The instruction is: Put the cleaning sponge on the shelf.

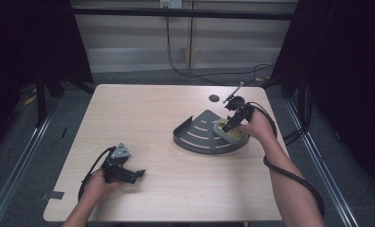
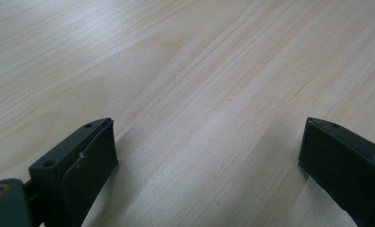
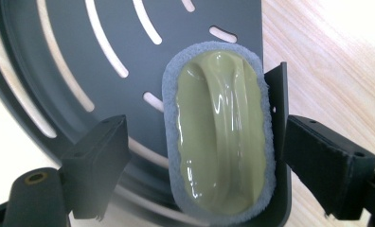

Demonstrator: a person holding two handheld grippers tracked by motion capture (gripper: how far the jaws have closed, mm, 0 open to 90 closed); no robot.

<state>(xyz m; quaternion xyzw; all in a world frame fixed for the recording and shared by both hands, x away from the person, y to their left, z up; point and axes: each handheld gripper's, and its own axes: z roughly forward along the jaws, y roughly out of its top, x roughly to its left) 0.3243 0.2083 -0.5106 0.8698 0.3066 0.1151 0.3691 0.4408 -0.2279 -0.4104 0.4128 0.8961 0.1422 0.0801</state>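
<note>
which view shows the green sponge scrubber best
The right gripper view: the green scrubber, with its glossy grip and grey fuzzy rim, lies close up in the dark slotted tray between the open right tongs. In the high view it is small and partly covered by the hand. The left gripper view gives bare table.

Even overhead light brightens the table while the surroundings from nine to three o'clock sink into darkness. Glare streaks the glossy green scrubber; close-up jaws are soft, and shadows beneath them faint.
</note>
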